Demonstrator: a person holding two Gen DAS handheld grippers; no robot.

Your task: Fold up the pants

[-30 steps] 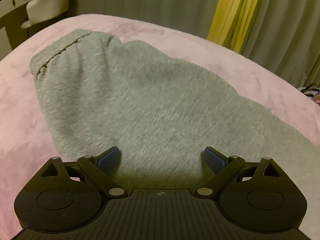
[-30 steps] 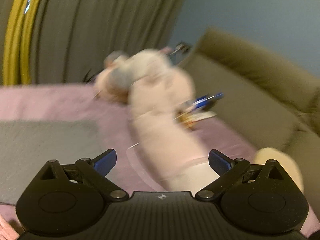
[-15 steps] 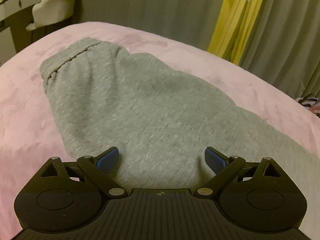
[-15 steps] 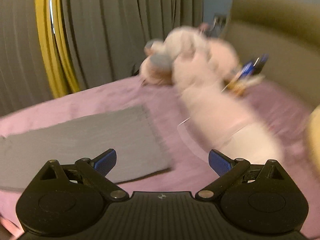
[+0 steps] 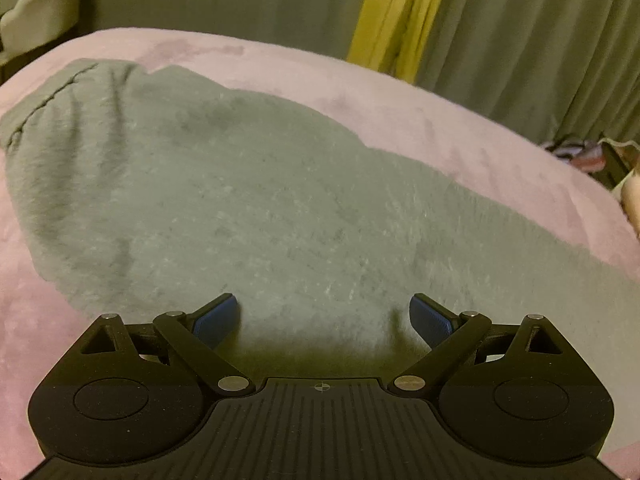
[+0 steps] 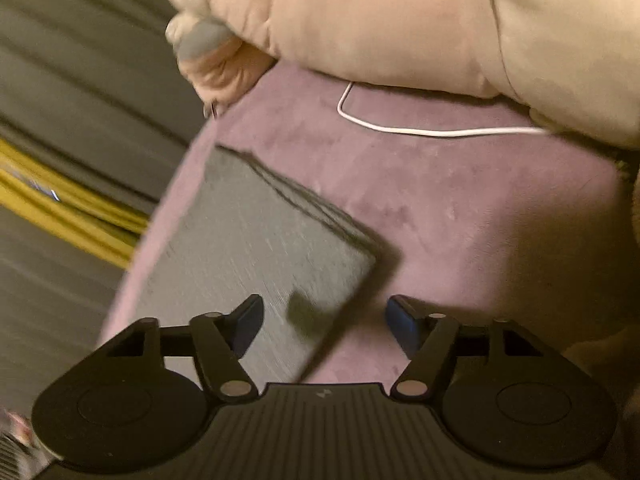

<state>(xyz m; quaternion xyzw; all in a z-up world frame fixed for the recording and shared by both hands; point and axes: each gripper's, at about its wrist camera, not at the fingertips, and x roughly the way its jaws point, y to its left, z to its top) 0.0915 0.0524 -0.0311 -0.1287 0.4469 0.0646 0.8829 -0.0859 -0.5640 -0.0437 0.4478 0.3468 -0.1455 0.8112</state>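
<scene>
Dropped and rolled, the right tongs (image 6: 324, 320) are closing over the pants' (image 6: 256, 256) leg-end corner on the bed (image 6: 460, 216), seemingly untouched yet; left tongs (image 5: 324, 316) hover apart over the pants. Next: pinch both layers.

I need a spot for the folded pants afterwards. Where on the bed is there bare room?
Bare pink blanket lies between the pants' leg end and the white cable. Another strip runs between the pants and the curtains. It is crowded by the plush toy.
</scene>
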